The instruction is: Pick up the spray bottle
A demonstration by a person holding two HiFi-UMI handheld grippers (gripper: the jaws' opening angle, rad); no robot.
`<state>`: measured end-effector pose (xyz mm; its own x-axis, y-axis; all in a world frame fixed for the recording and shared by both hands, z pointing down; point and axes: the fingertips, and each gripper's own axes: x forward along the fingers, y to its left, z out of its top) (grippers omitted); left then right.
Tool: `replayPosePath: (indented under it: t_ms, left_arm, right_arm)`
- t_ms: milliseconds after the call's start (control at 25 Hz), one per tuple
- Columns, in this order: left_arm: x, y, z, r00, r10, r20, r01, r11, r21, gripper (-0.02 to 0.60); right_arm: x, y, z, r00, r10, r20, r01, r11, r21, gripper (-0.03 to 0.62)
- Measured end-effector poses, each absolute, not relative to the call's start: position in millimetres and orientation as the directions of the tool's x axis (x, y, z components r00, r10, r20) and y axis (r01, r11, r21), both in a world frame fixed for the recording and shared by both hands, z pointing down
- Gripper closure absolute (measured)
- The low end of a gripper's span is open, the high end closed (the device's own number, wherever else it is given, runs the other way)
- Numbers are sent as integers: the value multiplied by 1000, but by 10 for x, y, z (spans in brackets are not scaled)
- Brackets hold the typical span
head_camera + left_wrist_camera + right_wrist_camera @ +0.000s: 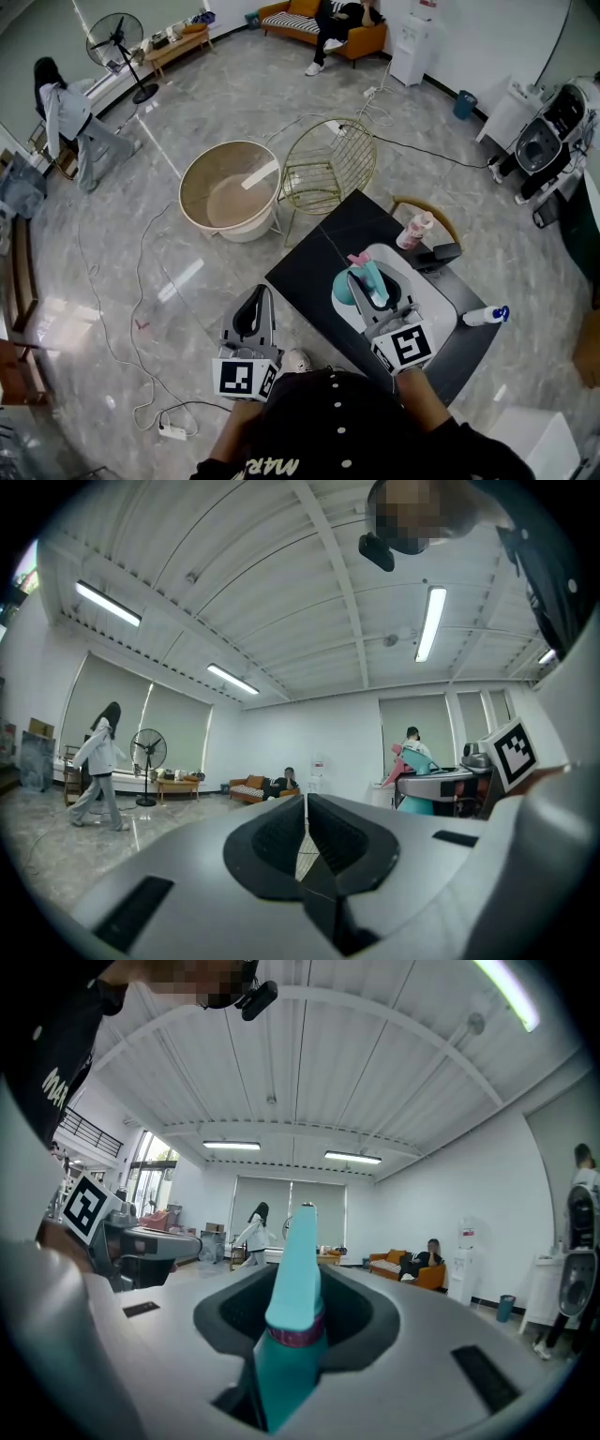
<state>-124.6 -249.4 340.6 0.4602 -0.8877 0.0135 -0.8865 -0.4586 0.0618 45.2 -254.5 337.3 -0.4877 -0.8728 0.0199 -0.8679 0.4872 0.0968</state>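
Observation:
The spray bottle (pixel 359 281) is teal with a pink trigger. My right gripper (pixel 373 289) is shut on it, over the black table (pixel 314 267). In the right gripper view the bottle's teal neck (pixel 296 1269) with its purple ring stands up between the jaws of the right gripper (pixel 295 1330). My left gripper (pixel 255 311) is off the table's left edge, shut, with nothing in it. In the left gripper view the left gripper (pixel 305 832) has its jaws together, and the spray bottle (pixel 419 764) shows at the right.
A pink bottle (pixel 413 230), a black object (pixel 437 255) and a white bottle with a blue cap (pixel 485 316) lie on the table. A gold wire chair (pixel 328 169) and a round tub (pixel 230 187) stand beyond it. Cables cross the floor; people are far off.

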Motion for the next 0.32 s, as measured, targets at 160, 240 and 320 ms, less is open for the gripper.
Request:
replayPosePath:
  t_ms: [160,240,320]
  left_arm:
    - [-1251,-2460,3413,460,-888,11,-887,-458,61,561]
    - [-1251,-2446,3422,458,-889,8,-887,-457,59,561]
    - [-1248,-2428,3432,458,-889,6,-888,-457,56,561]
  right_arm:
    - [450,-2523,3373,-487,-873,17,-868,487,98,475]
    - [447,-2513,3381,-489,-872,12,-868,488,98,476]
    - [443,-2498,3391,-490,-871,9,-867,489,99,476]
